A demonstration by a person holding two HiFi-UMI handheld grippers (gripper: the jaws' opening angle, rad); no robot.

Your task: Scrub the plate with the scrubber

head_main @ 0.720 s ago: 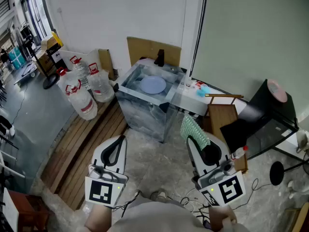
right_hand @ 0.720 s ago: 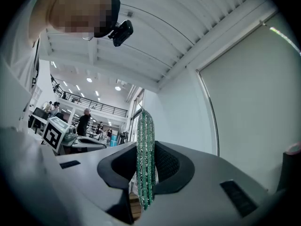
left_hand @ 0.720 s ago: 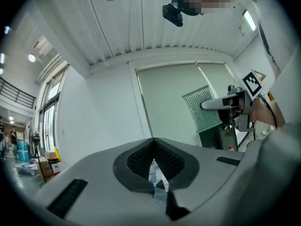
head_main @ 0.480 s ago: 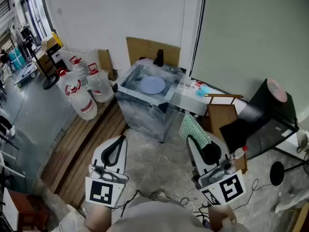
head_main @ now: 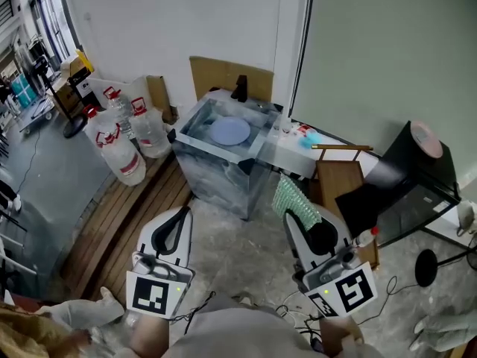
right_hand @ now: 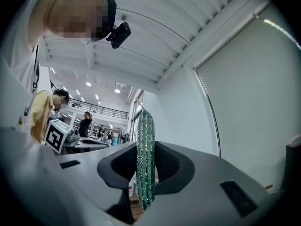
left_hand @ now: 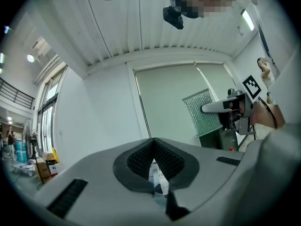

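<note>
A pale blue plate [head_main: 229, 130] lies in the clear water-filled tank [head_main: 206, 174] ahead of me. My right gripper [head_main: 304, 216] is shut on a green mesh scrubber [head_main: 294, 201], which stands up from its jaws, edge-on as the scrubber [right_hand: 145, 159] in the right gripper view. That gripper hangs to the right of the tank, well short of the plate. My left gripper [head_main: 174, 225] is shut with nothing in it, held low at the left front; its jaws [left_hand: 153, 160] meet at the tips. From the left gripper view the scrubber [left_hand: 202, 113] shows at the right.
Large water bottles [head_main: 119, 149] with red caps stand left of the tank on wooden planks. A small wooden table [head_main: 339, 181] and a black box [head_main: 406, 177] sit to the right. Cardboard [head_main: 227, 75] leans on the wall behind the tank. People stand in the hall behind.
The view has shifted slightly, so the tank sits a little further left. A light sleeve and a hand have come in at the bottom corners. Both grippers hold their poses.
</note>
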